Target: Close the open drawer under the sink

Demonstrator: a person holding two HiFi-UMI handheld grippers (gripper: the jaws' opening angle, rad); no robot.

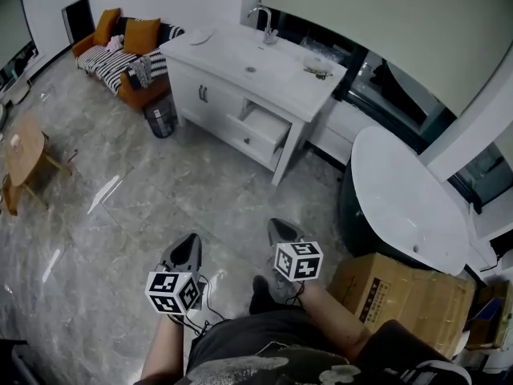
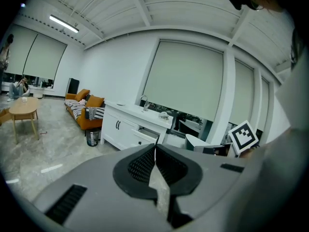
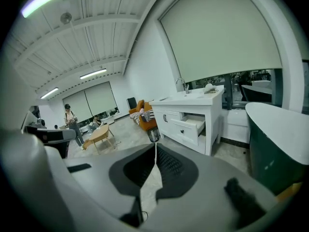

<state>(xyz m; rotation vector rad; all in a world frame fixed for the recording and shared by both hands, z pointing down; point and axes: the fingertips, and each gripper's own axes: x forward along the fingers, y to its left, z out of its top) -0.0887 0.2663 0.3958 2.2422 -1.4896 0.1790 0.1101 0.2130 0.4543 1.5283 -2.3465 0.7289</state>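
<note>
A white vanity (image 1: pixel 210 84) with a sink stands across the grey floor, well ahead of me. Its upper right drawer (image 1: pixel 260 128) is pulled out, front panel with a small dark knob facing me. My left gripper (image 1: pixel 191 242) and right gripper (image 1: pixel 280 228) are low in the head view, side by side above the floor, both pointing toward the vanity and far short of it. Each is shut with nothing between its jaws. The left gripper (image 2: pixel 155 147) looks at the drawer (image 2: pixel 146 135) from afar. Beyond the right gripper (image 3: pixel 155 147) the drawer (image 3: pixel 191 127) also shows open.
A white-rimmed dark green bathtub (image 1: pixel 405 203) stands to the right, with a cardboard box (image 1: pixel 399 297) in front of it. A dark bin (image 1: pixel 162 117) and an orange sofa (image 1: pixel 120 50) sit left of the vanity. A round wooden table (image 1: pixel 24 155) and two people (image 3: pixel 72 119) are far left.
</note>
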